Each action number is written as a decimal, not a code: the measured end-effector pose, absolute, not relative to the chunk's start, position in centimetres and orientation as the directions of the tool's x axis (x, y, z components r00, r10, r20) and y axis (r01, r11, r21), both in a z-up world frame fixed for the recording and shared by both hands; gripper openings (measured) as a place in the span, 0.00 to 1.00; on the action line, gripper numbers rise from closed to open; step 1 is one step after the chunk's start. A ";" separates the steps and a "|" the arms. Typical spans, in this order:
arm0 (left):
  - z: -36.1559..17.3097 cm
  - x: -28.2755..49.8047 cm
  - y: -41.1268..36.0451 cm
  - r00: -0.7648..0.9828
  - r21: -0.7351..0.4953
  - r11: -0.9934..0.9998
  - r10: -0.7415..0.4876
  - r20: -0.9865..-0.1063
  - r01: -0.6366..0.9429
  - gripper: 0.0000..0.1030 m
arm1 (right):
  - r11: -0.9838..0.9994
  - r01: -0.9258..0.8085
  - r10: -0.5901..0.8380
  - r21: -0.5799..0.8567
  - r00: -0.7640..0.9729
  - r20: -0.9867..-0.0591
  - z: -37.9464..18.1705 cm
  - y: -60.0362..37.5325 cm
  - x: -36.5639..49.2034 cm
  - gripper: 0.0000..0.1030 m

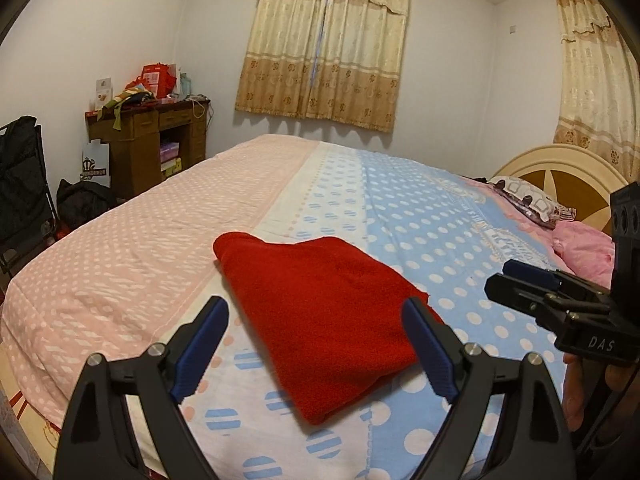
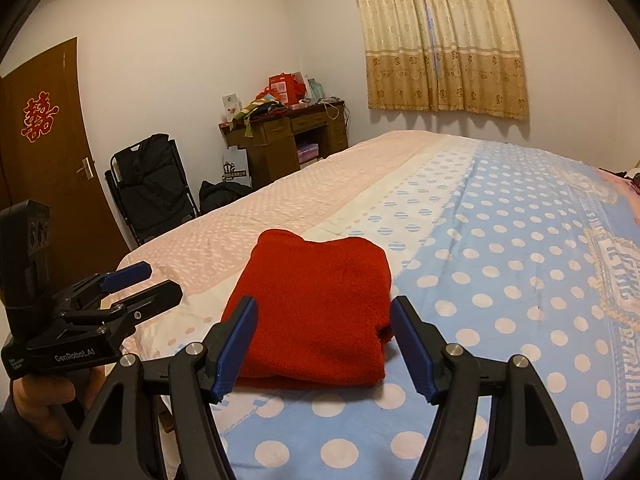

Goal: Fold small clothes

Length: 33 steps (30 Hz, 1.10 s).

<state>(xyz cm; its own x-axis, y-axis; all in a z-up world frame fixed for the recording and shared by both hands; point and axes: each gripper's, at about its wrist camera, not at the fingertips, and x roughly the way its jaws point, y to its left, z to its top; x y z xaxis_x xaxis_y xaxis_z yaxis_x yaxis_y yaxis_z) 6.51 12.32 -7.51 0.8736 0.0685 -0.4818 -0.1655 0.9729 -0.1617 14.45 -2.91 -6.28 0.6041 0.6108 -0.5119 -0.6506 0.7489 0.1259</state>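
- Evidently the fold is close to finished: the small red knitted garment [image 1: 320, 312] lies as a compact, doubled-over rectangle on the bed with its polka-dot pink and blue cover [image 1: 440, 240], near the edge where the holder stands, across the seam where the white band meets the blue.
- Left gripper [image 1: 316, 344] hangs just above the near end of the garment, its blue-padded fingers [image 1: 202, 344] spread wide and holding nothing. I take it that they are parted so the cloth can lie undisturbed, or to straddle the bundle for a last press.
- Right gripper [image 2: 320, 340] is likewise poised over the near edge, fingers apart and empty, one on each side of the fold; the layered edges [image 2: 384, 332] show at the right corner of the bundle.
- Each tool shows in the other's view, held side by side and clear of the fabric, which suggests a pause to inspect rather than a grasp.
- Placement near the edge of the bed makes sense: it keeps the garment within easy reach, with flat cover all round it.
- Remaining, in my judgement, is at most a tidy of that loose right corner.
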 end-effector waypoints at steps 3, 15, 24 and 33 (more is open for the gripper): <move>-7.5 6.4 12.3 0.874 -0.160 0.973 0.069 -0.482 -0.165 0.88 | 0.751 -0.648 0.610 0.128 0.605 -0.512 -6.3 -3.1 14.4 0.67; -7.5 6.4 12.1 0.874 -0.160 0.973 0.068 -0.482 -0.164 0.88 | 0.750 -0.648 0.612 0.134 0.602 -0.513 -6.4 -3.3 14.4 0.67; -7.6 6.3 11.8 0.873 -0.158 0.974 0.066 -0.484 -0.161 0.88 | 0.751 -0.646 0.611 0.138 0.601 -0.515 -6.7 -3.4 14.2 0.67; -7.7 6.3 11.6 0.872 -0.154 0.975 0.065 -0.485 -0.159 0.88 | 0.751 -0.645 0.609 0.139 0.597 -0.523 -7.1 -3.2 14.0 0.67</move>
